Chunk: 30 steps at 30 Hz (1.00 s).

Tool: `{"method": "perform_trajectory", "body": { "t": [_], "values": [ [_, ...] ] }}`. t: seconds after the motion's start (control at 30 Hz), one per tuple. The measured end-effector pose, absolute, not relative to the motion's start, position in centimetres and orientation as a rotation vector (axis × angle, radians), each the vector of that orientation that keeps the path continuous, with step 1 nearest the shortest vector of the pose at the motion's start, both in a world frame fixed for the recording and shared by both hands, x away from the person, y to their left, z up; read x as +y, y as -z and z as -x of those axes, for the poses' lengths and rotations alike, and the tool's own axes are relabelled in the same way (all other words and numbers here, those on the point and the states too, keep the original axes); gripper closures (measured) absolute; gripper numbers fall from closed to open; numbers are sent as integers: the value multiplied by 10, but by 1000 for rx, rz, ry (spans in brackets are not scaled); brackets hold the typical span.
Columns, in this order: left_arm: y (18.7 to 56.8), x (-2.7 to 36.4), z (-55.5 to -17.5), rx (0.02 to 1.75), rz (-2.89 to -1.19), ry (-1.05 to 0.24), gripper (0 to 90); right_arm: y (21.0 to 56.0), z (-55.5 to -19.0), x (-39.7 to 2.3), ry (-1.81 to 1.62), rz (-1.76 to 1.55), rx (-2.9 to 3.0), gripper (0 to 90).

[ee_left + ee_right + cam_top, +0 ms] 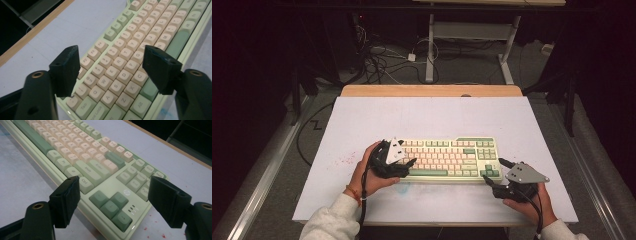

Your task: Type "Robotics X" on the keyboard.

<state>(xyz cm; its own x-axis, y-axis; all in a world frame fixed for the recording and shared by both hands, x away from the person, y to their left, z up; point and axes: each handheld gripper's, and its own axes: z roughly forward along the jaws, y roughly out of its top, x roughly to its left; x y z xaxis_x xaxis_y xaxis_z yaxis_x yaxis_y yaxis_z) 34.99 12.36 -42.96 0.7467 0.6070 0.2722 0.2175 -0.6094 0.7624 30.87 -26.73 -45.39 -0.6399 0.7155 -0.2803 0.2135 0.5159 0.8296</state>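
Note:
A keyboard point(447, 157) with cream and green keycaps lies on the white table top point(412, 117), near its front. My left gripper point(408, 166) is at the keyboard's left end, held in a hand. In the left gripper view it point(111, 53) stands open above the letter keys point(117, 72), with nothing pressed between the pads. My right gripper point(494, 171) is at the keyboard's right front corner. It point(115, 182) is open too, and the dark green arrow keys point(110, 206) lie below the gap between its jaws.
A wooden strip point(432, 90) runs along the table's far edge. Beyond it, cables point(382, 60) lie on the floor near a white desk frame point(429, 50). Small red specks point(344, 160) mark the table left of the keyboard.

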Motion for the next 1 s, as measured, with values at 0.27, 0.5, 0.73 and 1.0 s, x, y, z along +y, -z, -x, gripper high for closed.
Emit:
{"method": "perform_trajectory", "body": {
  "t": [0.27, 0.5, 0.73, 1.0],
  "values": [
    [440, 145, -336, 639, -2195, -715, 188, 454, -309, -266, -1052, -756, 2149, 268],
    [442, 165, -326, 685, -2180, -743, 181, 454, -309, -266, -1056, -755, 2161, 308],
    [451, 181, -319, 747, -2190, -755, 170, 455, -309, -261, -1062, -754, 2199, 469],
    [462, 191, -312, 790, -2203, -751, 170, 453, -312, -253, -1081, -737, 2245, 634]
  ]
}}
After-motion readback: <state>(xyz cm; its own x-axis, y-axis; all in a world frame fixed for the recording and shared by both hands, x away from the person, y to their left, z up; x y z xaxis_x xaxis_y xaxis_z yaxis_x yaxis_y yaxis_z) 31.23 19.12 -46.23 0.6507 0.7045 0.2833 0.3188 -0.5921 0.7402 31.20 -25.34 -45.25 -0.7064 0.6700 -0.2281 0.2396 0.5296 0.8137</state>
